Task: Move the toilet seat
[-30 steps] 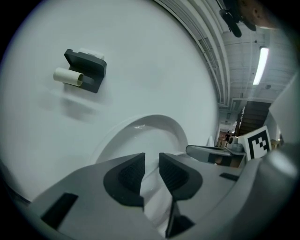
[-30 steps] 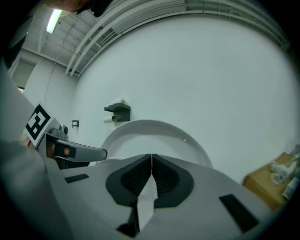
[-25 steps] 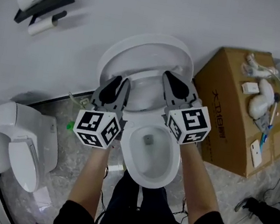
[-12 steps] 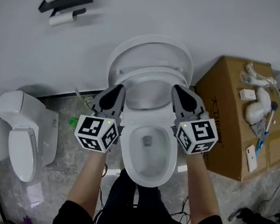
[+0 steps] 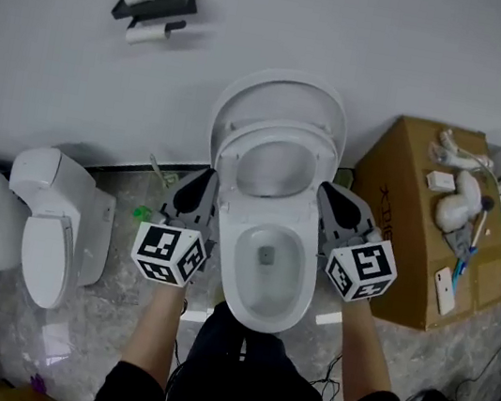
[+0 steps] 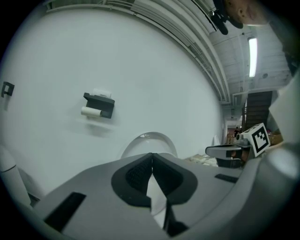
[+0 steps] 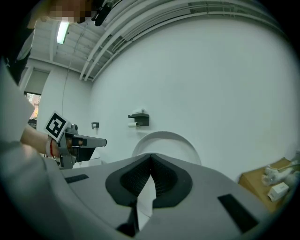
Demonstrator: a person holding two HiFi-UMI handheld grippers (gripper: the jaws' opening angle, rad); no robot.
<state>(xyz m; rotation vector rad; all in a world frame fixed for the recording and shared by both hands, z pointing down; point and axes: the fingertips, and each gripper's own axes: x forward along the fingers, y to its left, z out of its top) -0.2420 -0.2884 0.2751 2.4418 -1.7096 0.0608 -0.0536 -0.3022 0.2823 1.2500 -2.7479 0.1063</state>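
The white toilet (image 5: 264, 264) stands against the wall, its lid (image 5: 287, 96) upright. The seat ring (image 5: 279, 143) is tilted up in front of the lid, above the open bowl. My left gripper (image 5: 204, 180) is beside the bowl's left rim and my right gripper (image 5: 328, 191) beside its right rim. Both are shut on nothing and clear of the seat. The left jaws have just closed with nothing between them. In the left gripper view the shut tips (image 6: 151, 154) point at the lid (image 6: 150, 139). The right gripper view shows the same: shut tips (image 7: 151, 155), lid (image 7: 168, 143).
A toilet paper holder (image 5: 155, 3) hangs on the wall at the upper left. A second toilet (image 5: 55, 229) stands on the floor to the left. A cardboard box (image 5: 406, 240) with small white parts on top sits close to the right of the bowl.
Both grippers have drawn back from the seat ring toward the person, to either side of the bowl. The left jaws have closed. The head view has shifted, showing more of the wall.
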